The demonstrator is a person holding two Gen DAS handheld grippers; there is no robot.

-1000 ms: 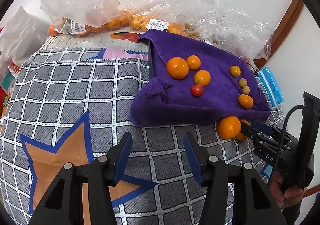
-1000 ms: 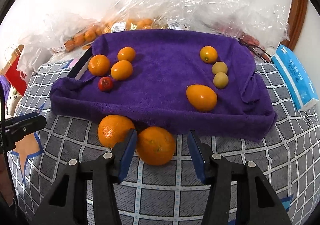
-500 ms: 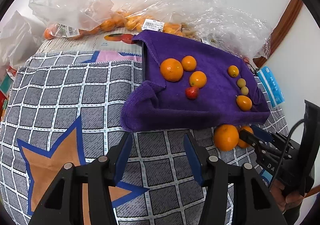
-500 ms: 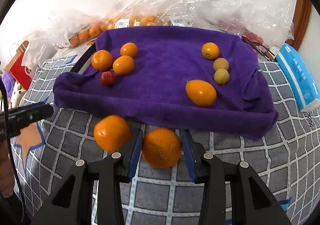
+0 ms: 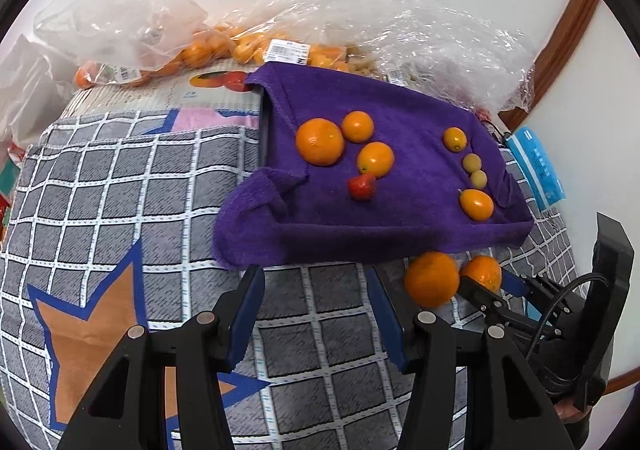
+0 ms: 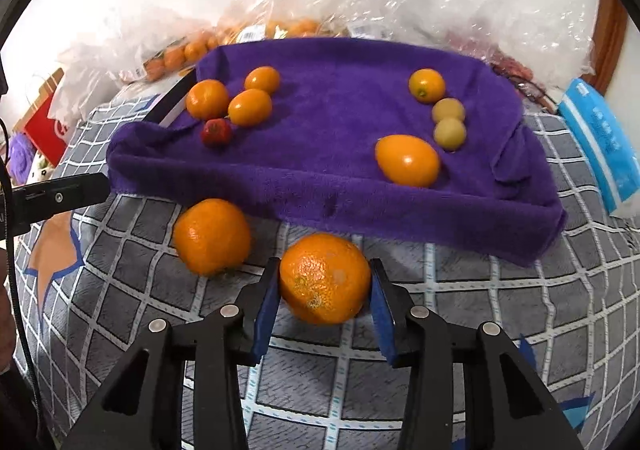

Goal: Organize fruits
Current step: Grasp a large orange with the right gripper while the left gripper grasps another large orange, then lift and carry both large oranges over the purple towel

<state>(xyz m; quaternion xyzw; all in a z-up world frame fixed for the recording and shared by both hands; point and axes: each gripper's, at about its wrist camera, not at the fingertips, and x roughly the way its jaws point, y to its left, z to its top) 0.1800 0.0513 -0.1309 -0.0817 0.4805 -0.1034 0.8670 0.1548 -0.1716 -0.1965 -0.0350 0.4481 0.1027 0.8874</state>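
A purple towel (image 6: 340,62) carries two groups of fruit: three oranges and a red fruit (image 6: 216,132) on the left, and a small orange, two pale round fruits and an oval orange fruit (image 6: 408,160) on the right. Two oranges sit on the checked cloth in front of it. My right gripper (image 6: 325,270) has its blue pads against both sides of the nearer orange (image 6: 326,278), and its jaws are opening slightly. The other orange (image 6: 212,236) lies free to its left. My left gripper (image 5: 314,278) hangs open and empty before the towel's front edge (image 5: 360,246).
Clear plastic bags (image 5: 400,22) with more fruit pile up against the wall behind the towel. A blue tissue pack (image 6: 604,142) lies at the right and a red bag (image 6: 44,126) at the left. The grey checked cloth (image 5: 120,190) has an orange star.
The right gripper's jaws have come in from wide around the nearer orange until the pads touch it. The left gripper stays open and has shifted only slightly.
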